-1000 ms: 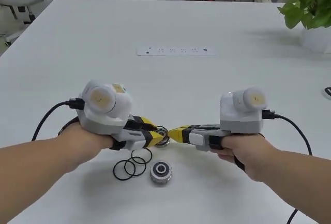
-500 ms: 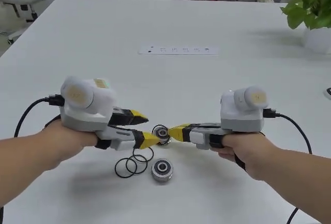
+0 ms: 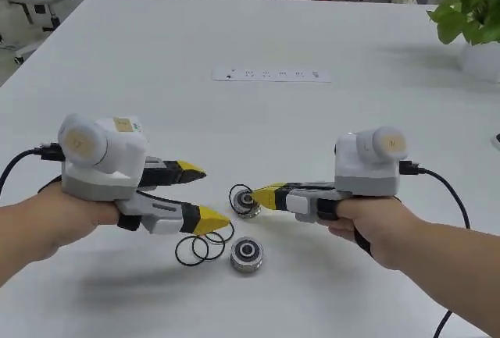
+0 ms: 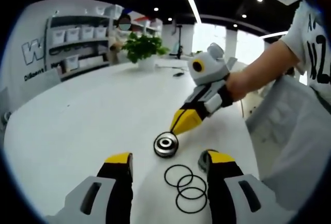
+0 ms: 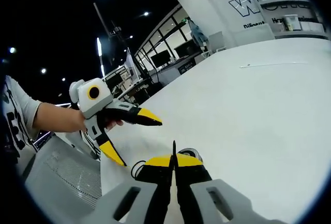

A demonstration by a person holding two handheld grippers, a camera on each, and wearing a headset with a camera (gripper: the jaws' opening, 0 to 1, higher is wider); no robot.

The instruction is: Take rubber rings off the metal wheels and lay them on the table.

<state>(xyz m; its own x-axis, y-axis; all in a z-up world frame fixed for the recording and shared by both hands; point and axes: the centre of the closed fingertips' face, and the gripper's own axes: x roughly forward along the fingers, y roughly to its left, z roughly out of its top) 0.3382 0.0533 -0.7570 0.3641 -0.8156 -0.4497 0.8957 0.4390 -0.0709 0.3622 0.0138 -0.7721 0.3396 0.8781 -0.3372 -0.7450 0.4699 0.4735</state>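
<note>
We see the right gripper (image 3: 262,196) with its yellow-tipped jaws pressed together on a thin black rubber ring (image 3: 233,193). In the right gripper view a dark sliver stands up between the closed tips. The ring loops out on the left side of a small silver metal wheel with a dark hub (image 3: 248,204), which lies flat on the white table (image 3: 328,127); this wheel is our landmark.

To the left of the wheel, and apart from it, the left gripper (image 3: 199,195) has its jaws spread wide and holds nothing.

Just on the person's side of the wheel lies a second silver metal wheel (image 3: 246,254). Three loose black rubber rings (image 3: 199,247) lie overlapping on the table, to the near left of the wheel.

Well beyond the wheel lies a flat white power strip (image 3: 271,76).
</note>
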